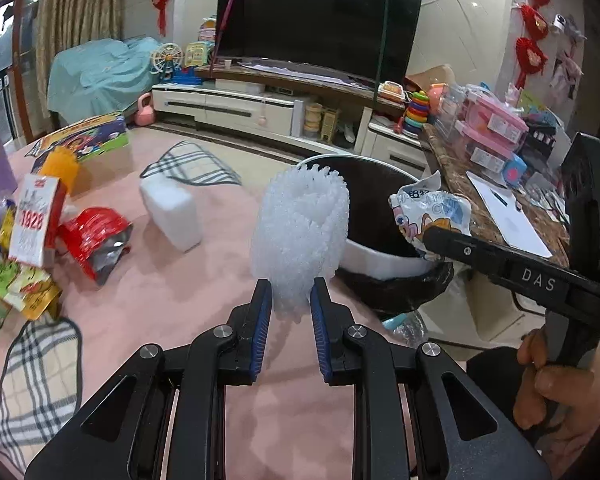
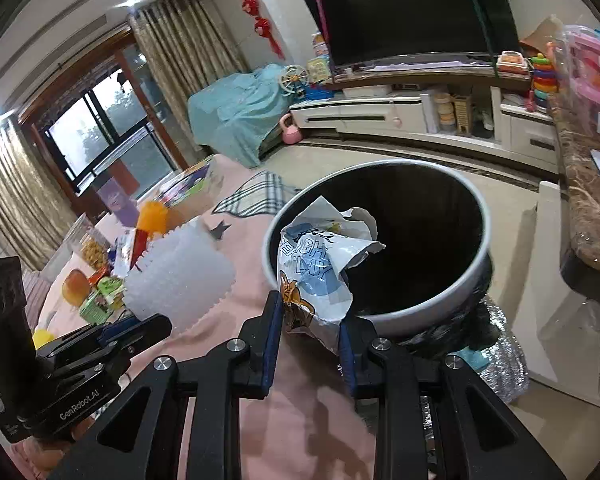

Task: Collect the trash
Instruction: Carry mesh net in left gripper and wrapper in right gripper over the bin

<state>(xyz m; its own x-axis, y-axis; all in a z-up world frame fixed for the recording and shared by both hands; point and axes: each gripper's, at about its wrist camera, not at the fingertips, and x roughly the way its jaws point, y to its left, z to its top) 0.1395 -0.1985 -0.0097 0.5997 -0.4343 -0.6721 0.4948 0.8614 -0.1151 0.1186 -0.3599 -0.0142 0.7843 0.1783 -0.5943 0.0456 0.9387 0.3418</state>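
- Left tool (image 1: 291, 300): jaws nearly closed, pads pinching the lower end of a white foam net (image 1: 300, 236); net held clear of the pink table (image 1: 180, 280), long axis running up and away from the tool, roughly upright.
- Right tool (image 2: 310, 320): jaws narrow, clamped on the bottom of a crumpled wrapper (image 2: 320, 264) — blue-and-white with a cartoon print; wrapper standing up from the pads, top folded over.
- Bin (image 2: 480, 216): round, white-rimmed, black-lined, mouth open and dark, standing off the table edge.
- Key relation, right side: wrapper's upper part already overlapping the bin's near rim in the right wrist view, with the bin straight ahead and slightly right of the tool — seemingly a short push forward before letting go.
- Key relation, left side: bin lying ahead and to the right of the net, partly hidden behind it in the left wrist view; net apparently short of the rim, above the table.
- Nearer of the two: right tool, judged from both views; left tool just beside it on its left.
- More trash remaining on the table to the left: red bag (image 1: 94, 240), white box (image 1: 172, 212), packets (image 1: 20, 280).
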